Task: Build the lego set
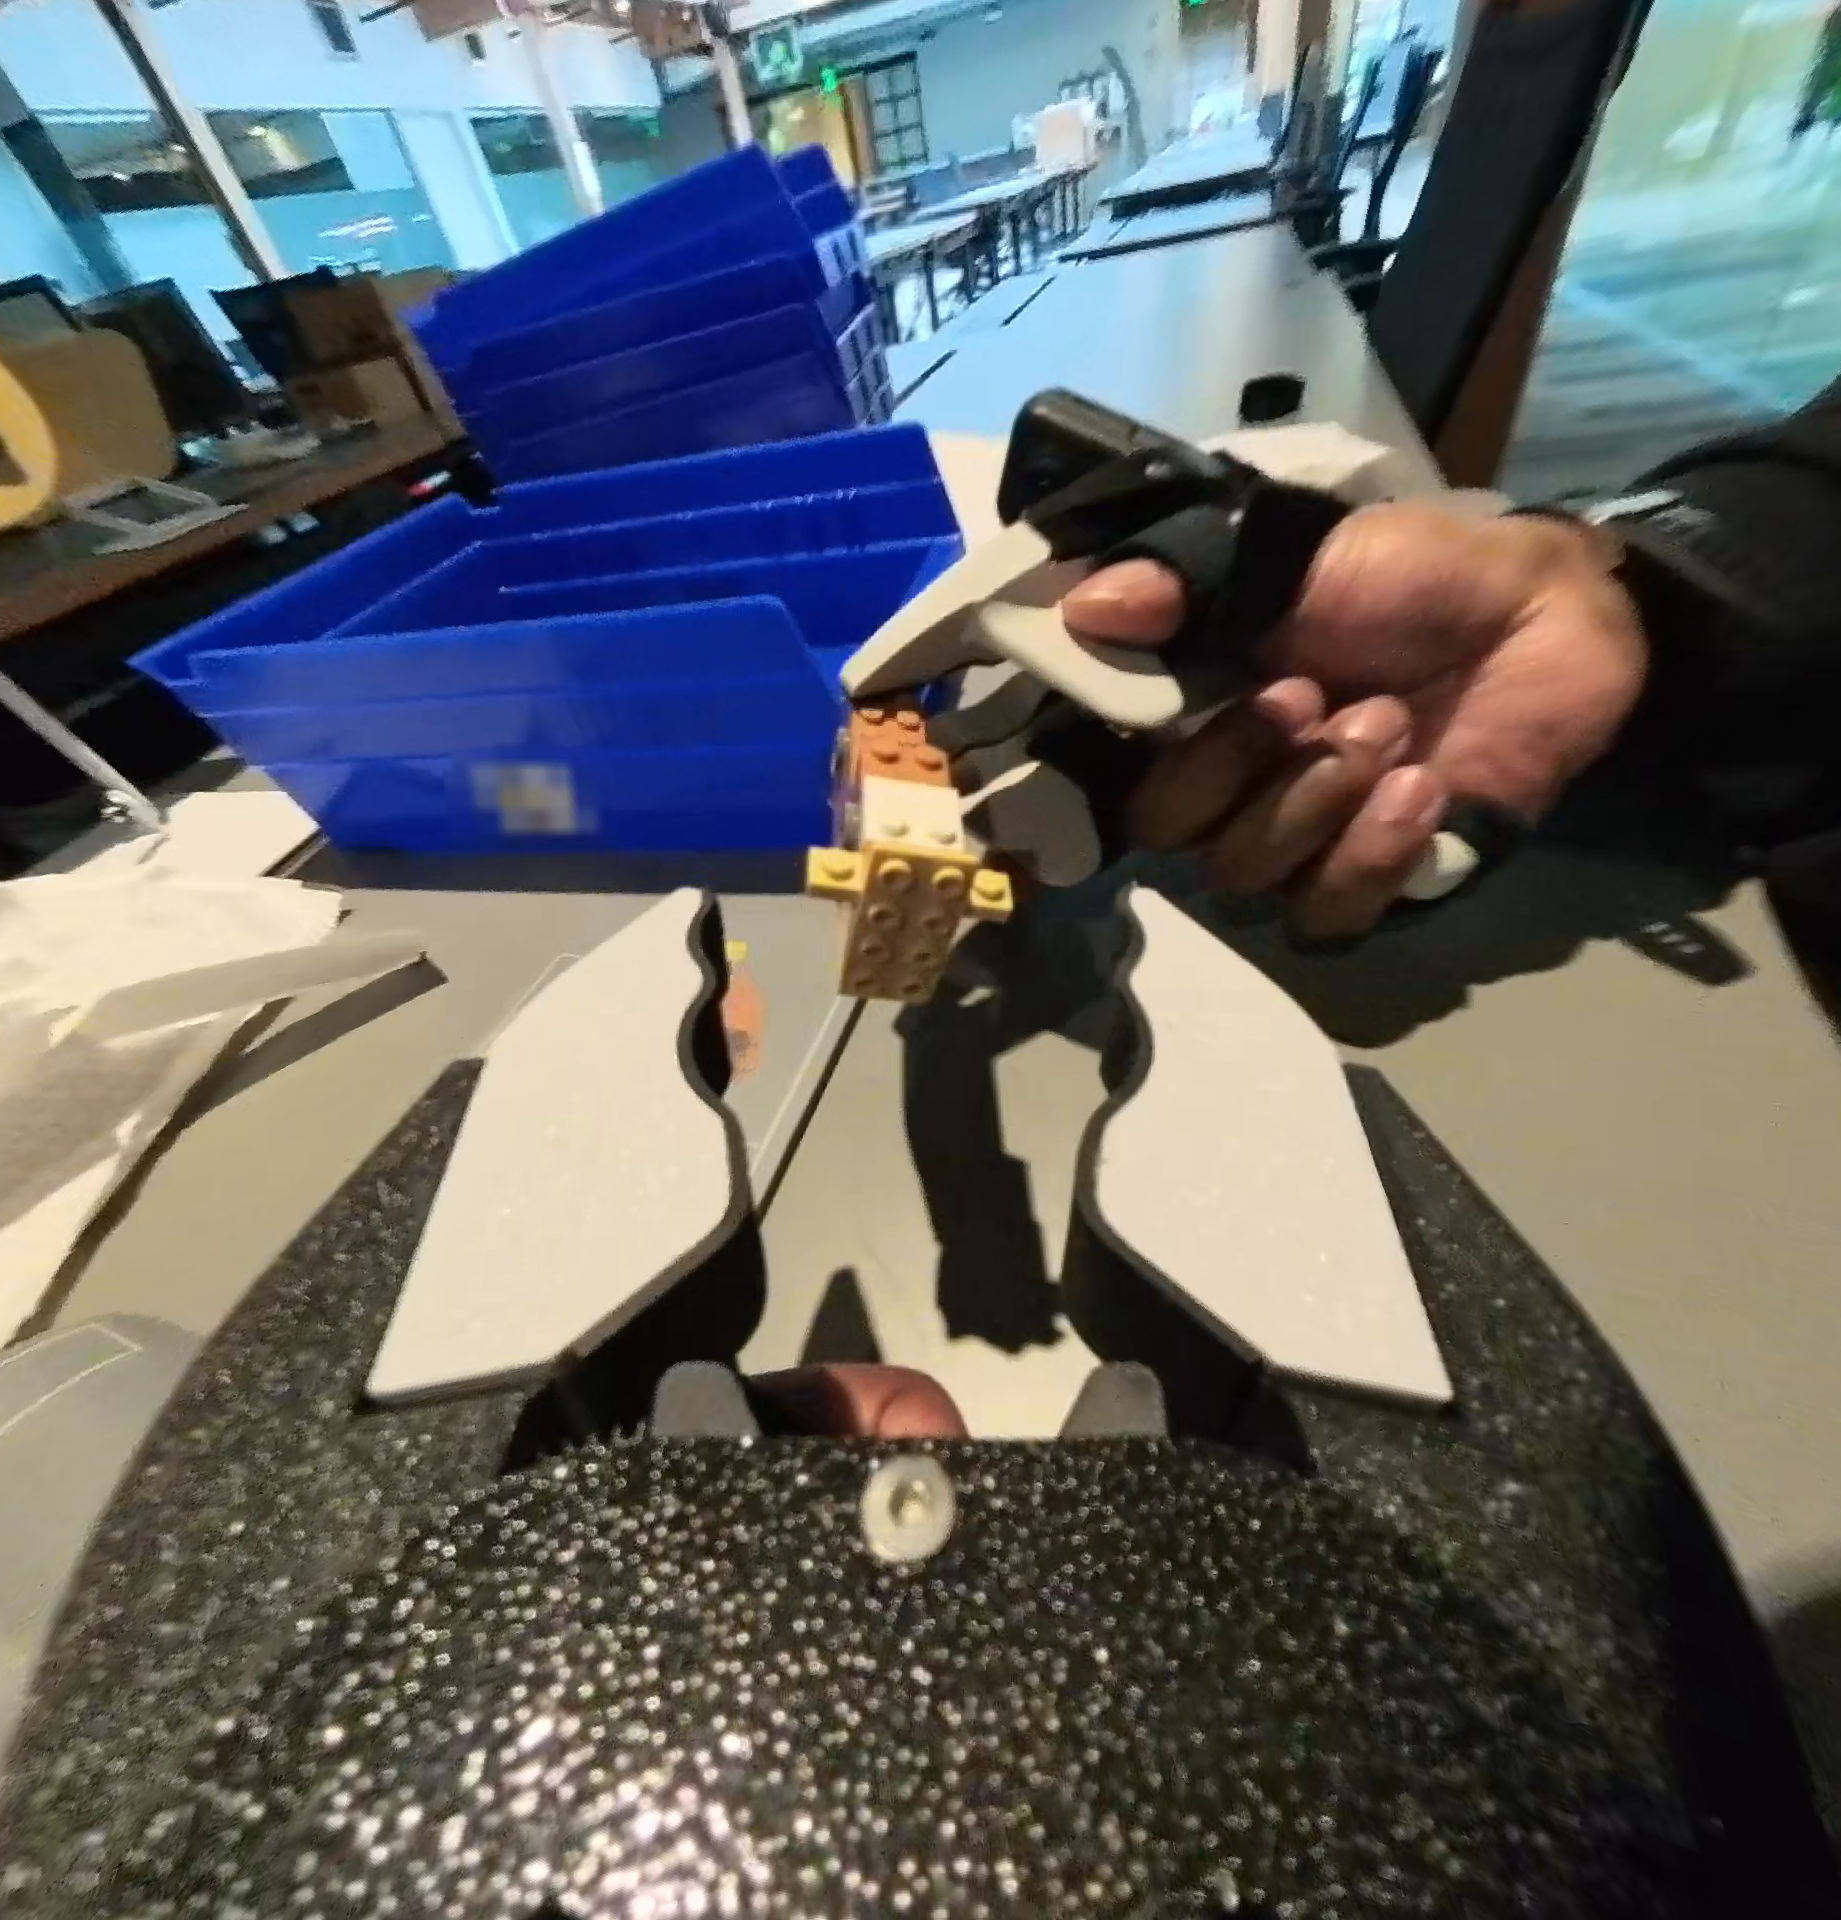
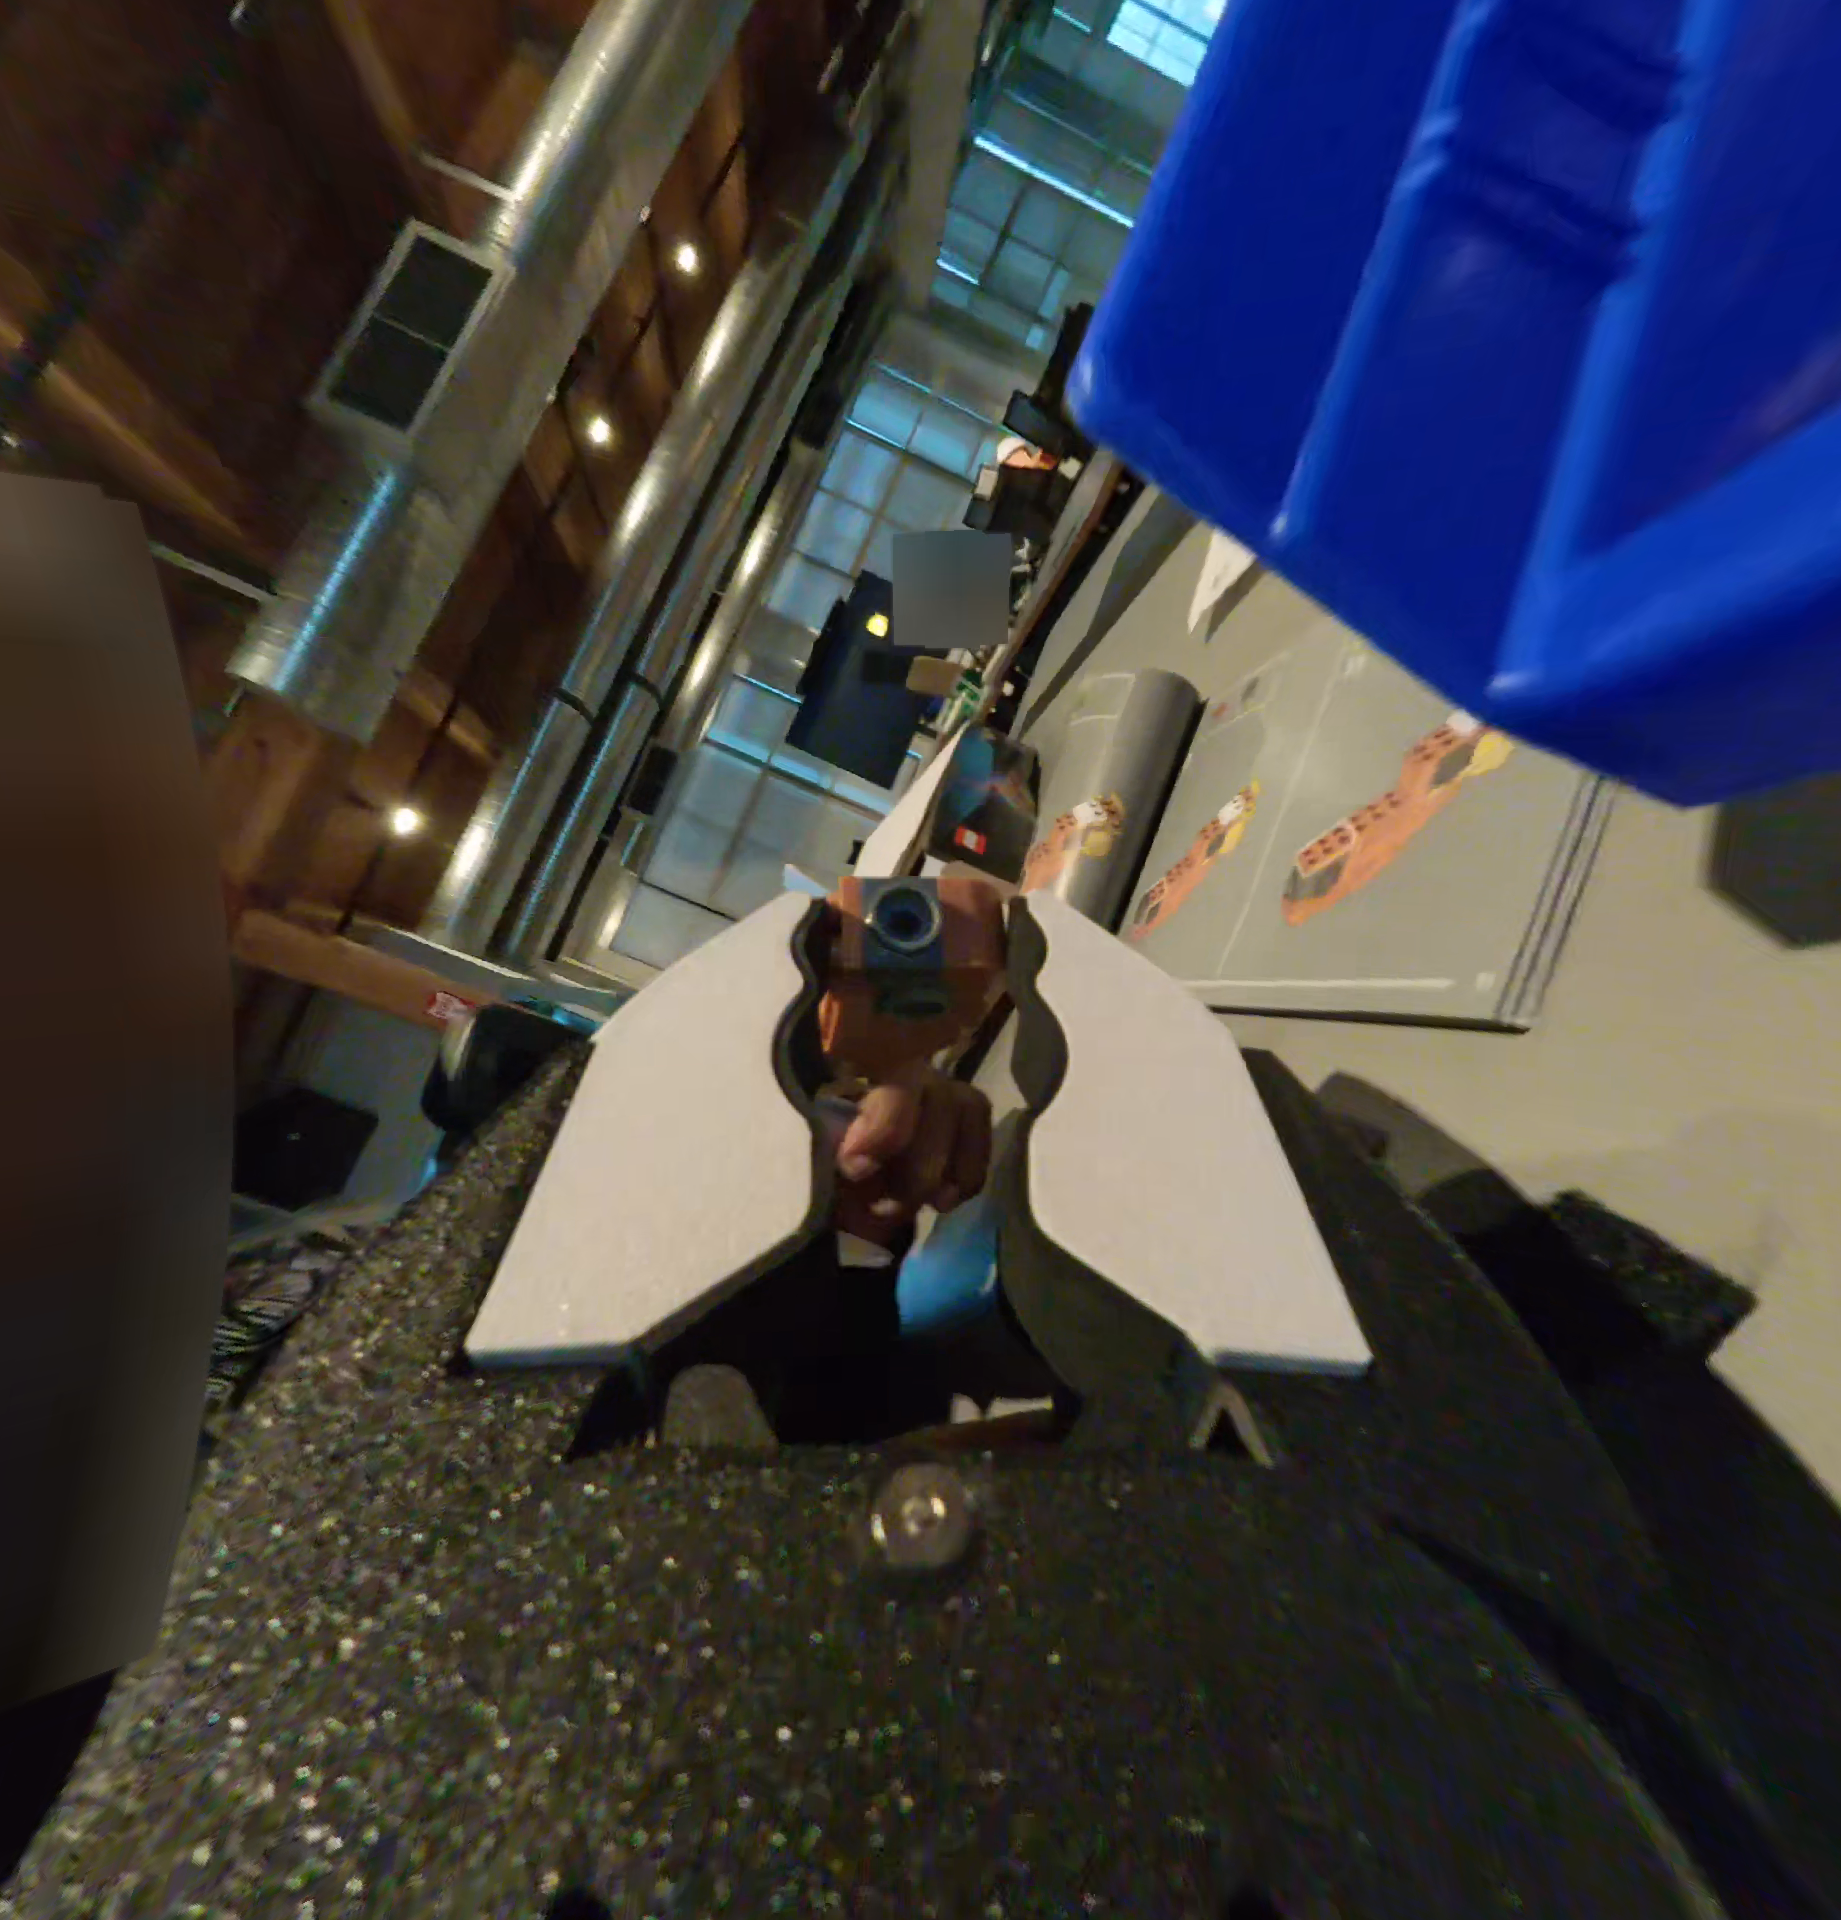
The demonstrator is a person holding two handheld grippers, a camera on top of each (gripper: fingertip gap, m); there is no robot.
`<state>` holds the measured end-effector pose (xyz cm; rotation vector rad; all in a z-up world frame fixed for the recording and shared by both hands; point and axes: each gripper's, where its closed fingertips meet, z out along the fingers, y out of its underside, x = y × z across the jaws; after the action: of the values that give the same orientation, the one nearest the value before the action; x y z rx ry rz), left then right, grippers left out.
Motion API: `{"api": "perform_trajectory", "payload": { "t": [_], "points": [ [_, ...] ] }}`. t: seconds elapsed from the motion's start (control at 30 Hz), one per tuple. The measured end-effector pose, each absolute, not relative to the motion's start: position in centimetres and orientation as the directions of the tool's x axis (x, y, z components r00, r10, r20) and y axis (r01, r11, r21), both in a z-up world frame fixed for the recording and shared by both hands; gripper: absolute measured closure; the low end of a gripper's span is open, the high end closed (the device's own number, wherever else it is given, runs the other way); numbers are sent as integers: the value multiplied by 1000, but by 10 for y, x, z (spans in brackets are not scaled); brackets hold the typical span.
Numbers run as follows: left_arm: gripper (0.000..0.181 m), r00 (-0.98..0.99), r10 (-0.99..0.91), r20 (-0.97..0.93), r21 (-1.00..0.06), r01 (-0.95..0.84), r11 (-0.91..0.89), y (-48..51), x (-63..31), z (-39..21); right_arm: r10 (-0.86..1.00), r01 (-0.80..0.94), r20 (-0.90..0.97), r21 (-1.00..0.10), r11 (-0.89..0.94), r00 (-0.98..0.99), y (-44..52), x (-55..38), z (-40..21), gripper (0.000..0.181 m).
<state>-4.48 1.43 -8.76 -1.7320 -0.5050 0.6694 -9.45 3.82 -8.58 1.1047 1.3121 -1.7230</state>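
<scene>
1. Left gripper (image 1: 921, 925) is low over the grey table (image 1: 1518, 1195), fingers spread wide, nothing between them.
2. Right gripper (image 1: 900, 743) comes in from the right, held in a hand (image 1: 1435, 707) with a dark sleeve; it is turned on its side and raised off the table.
3. Right gripper is clamped on the lego build (image 1: 900, 842): orange-brown bricks at the top sit between the finger tips, a white brick below, and a tan studded plate hangs free at the bottom with small yellow pieces sticking out on both sides.
4. In the right wrist view the same build (image 2: 900, 935) is pinched at the finger tips, a dark piece with a round hole facing the camera.
5. The build's lower tan edge hangs just beyond the left gripper's tips, not touching them; open air around it.
6. Blue bins (image 1: 542, 686) are stacked just behind the build, their near edge close to the right gripper's upper finger; more blue bins farther back.
7. Crumpled white paper (image 1: 116, 987) lies at the table's left, well apart from both grippers.
8. Instruction sheet (image 2: 1363, 831) with pictured brick models lies flat on the table beside the blue bin corner (image 2: 1518, 364).
9. The table under and right of the left gripper is open; the tight side is toward the bins.
</scene>
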Motion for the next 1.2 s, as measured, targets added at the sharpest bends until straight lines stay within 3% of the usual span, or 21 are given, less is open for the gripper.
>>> {"api": "perform_trajectory", "payload": {
  "t": [0.4, 0.5, 0.6, 0.67, 0.73, 0.83, 0.97, 1.2],
  "points": [
    [158, 666, 680, -307, -951, -196, -237, 26, -49, -72, -169, 929, -923, -310, -205, -345, 26, -67, -75, 148],
    [159, 678, 672, -299, -954, -196, -227, 27, -49, -70, -181, 923, -913, -331, -194, -365, 25, -66, -73, 149],
    [160, 714, 670, -204, -979, -137, -152, 26, -48, -67, -172, 893, -879, -419, -164, -444, 25, -64, -70, 147],
    [159, 757, 652, -51, -999, -40, -32, 25, -48, -64, -148, 837, -824, -534, -123, -547, 27, -63, -68, 129],
    [159, 794, 589, 150, -989, 119, 92, 25, -48, -67, -93, 708, -702, -700, -93, -707, 35, -68, -65, 121],
    [159, 784, 483, 390, -920, 310, 239, 24, -51, -67, -63, 404, -407, -913, 60, -911, 41, -65, -68, 126],
    [159, 755, 469, 458, -889, 402, 220, 25, -51, -79, -170, 172, -214, -957, 232, -962, 37, -48, -76, 133],
    [159, 794, 448, 412, -911, 372, 178, 27, -43, -79, -247, 116, -216, -924, 365, -945, 26, -36, -96, 151]
  ]
}}
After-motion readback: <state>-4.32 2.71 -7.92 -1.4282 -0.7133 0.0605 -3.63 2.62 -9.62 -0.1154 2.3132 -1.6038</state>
